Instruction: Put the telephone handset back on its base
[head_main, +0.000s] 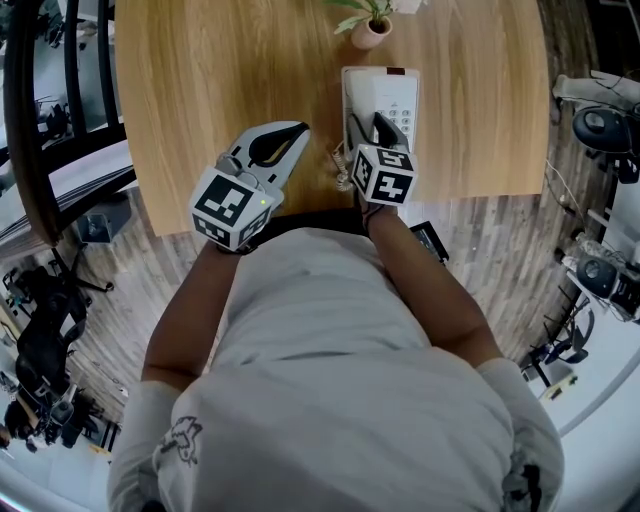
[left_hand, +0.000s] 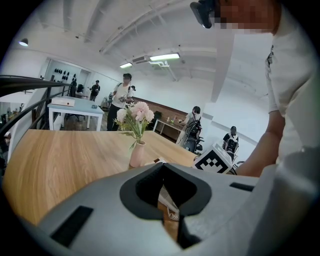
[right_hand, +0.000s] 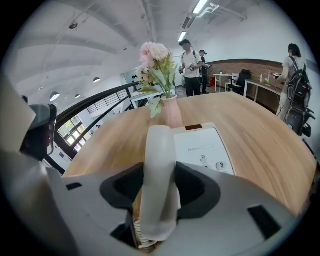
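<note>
The white telephone base lies on the wooden table, near its front edge. My right gripper is over the base's near left part, shut on the white handset. The handset runs forward along the left side of the keypad base; I cannot tell whether it touches the cradle. Its coiled cord hangs below the jaws. My left gripper hovers just left of the phone with its jaws closed together and nothing held. Its own view shows only the cord through the gap.
A pink vase of flowers stands just beyond the base, also in the right gripper view. A black railing runs left of the table. The table's near edge is at my body. People stand far across the room.
</note>
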